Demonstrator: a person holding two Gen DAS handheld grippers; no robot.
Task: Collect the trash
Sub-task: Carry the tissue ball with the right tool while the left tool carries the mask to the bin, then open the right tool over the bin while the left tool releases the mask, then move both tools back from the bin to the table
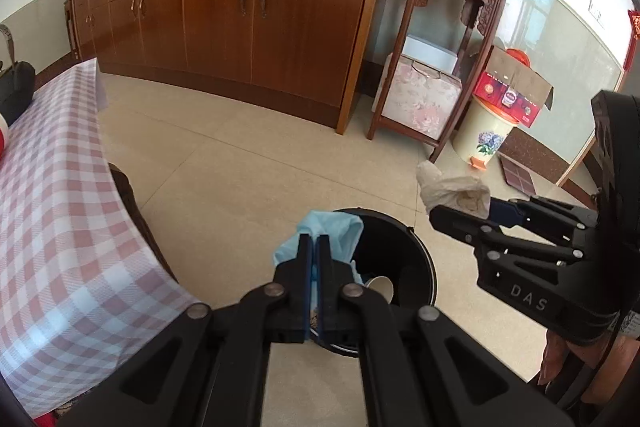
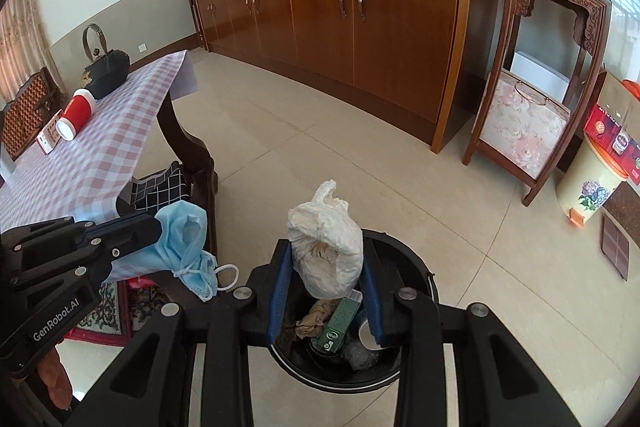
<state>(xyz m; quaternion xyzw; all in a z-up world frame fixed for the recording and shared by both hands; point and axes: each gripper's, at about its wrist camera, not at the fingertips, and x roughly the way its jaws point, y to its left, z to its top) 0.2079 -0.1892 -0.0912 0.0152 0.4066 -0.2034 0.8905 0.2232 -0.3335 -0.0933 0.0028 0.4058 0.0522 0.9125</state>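
A black bin [image 1: 418,251] stands on the tiled floor beside the table. My left gripper [image 1: 314,242] is shut on a light blue face mask [image 1: 340,227], held above the bin's near-left rim. To its right, my right gripper [image 1: 464,207] is shut on a crumpled white plastic bag [image 1: 452,189]. In the right wrist view the white bag [image 2: 326,239] sits between the blue pads of my right gripper [image 2: 326,269], directly over the bin [image 2: 416,267]. A green box [image 2: 340,323], brown paper and a paper cup lie inside. My left gripper [image 2: 154,225] holds the mask [image 2: 188,243] at the left.
A table with a pink checked cloth [image 2: 120,135] carries a red cup [image 2: 78,113] and a black handbag [image 2: 106,69]. A long wooden sideboard [image 2: 360,27] lines the far wall. A carved stand [image 2: 540,99] and a floral pedal bin [image 2: 588,187] stand at the right.
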